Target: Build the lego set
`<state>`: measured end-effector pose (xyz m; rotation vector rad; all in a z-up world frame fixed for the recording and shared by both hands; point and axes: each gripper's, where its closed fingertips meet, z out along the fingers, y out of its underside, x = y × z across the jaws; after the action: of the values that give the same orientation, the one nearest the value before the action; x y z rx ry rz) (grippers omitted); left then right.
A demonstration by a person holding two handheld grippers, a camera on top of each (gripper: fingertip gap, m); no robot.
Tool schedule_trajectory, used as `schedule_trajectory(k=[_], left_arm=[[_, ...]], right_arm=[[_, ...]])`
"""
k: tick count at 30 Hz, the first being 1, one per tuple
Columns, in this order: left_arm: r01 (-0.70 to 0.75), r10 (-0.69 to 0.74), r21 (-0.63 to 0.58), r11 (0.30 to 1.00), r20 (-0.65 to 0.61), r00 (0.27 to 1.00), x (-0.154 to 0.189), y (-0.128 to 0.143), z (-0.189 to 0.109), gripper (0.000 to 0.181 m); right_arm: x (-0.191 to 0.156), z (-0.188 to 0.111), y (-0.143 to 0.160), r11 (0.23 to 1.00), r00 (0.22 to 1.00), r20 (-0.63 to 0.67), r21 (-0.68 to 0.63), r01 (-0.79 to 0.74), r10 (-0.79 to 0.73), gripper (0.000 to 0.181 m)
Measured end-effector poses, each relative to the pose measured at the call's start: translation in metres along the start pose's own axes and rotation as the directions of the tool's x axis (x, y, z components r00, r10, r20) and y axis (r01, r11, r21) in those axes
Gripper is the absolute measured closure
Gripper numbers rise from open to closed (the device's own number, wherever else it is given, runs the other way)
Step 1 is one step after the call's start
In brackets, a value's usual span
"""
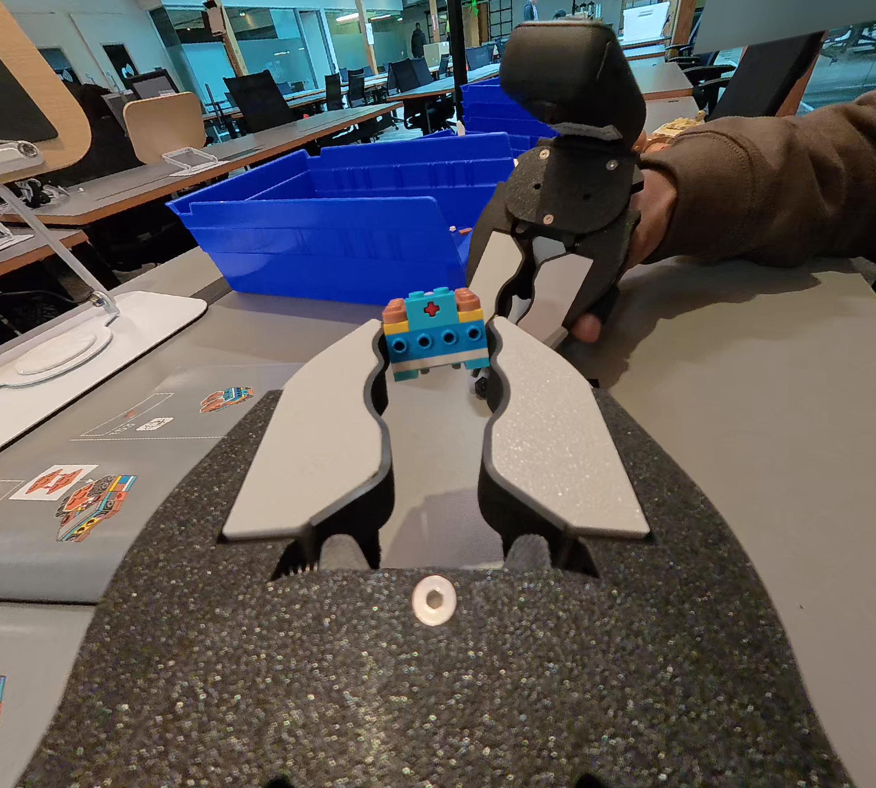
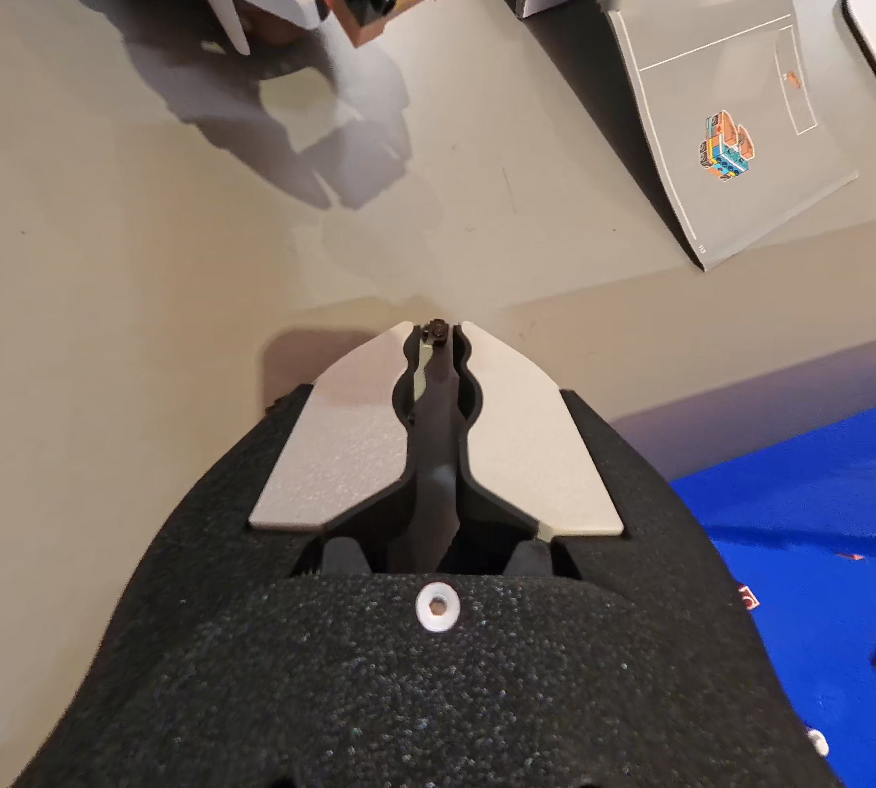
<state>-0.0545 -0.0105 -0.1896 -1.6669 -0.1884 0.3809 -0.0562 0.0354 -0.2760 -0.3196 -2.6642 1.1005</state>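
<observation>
Left gripper [image 1: 435, 341] reaches forward, level and low, fingers clamped on a brick model [image 1: 433, 331], while the right gripper [image 2: 438, 331], angled down from the right in a sleeved hand [image 1: 635, 225], pinches a tiny black piece [image 2: 437, 331].

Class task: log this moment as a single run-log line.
left tool: shut on lego model | right tool: shut on small black piece | manual: open
</observation>
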Motion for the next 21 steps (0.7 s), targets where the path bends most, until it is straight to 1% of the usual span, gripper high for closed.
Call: schedule_trajectory(k=[1,6,14,18,21], left_arm=[[-0.001,0.001,0.000,1.000,0.000,1.000,0.000,0.000,0.000,0.142],[-0.002,0.002,0.001,1.000,-0.008,1.000,0.002,0.000,0.000,0.142],[-0.007,0.007,-0.002,1.000,-0.020,1.000,0.004,0.000,0.001,0.142],[-0.007,0.007,-0.001,1.000,-0.023,1.000,0.005,0.000,0.000,0.142],[-0.004,0.004,-0.005,1.000,-0.036,0.999,0.007,0.001,0.001,0.142]], right_arm=[[0.001,0.000,0.001,1.000,1.000,-0.003,-0.005,-0.002,0.002,0.168],[0.001,0.004,0.004,1.000,1.000,0.002,-0.026,-0.010,0.010,0.169],[0.001,0.004,0.003,1.000,1.000,0.007,-0.023,-0.002,0.002,0.171],[-0.004,0.002,0.000,1.000,0.999,0.048,0.001,-0.009,0.009,0.172],[-0.010,-0.002,-0.008,0.998,0.993,0.108,0.055,-0.042,0.036,0.172]])
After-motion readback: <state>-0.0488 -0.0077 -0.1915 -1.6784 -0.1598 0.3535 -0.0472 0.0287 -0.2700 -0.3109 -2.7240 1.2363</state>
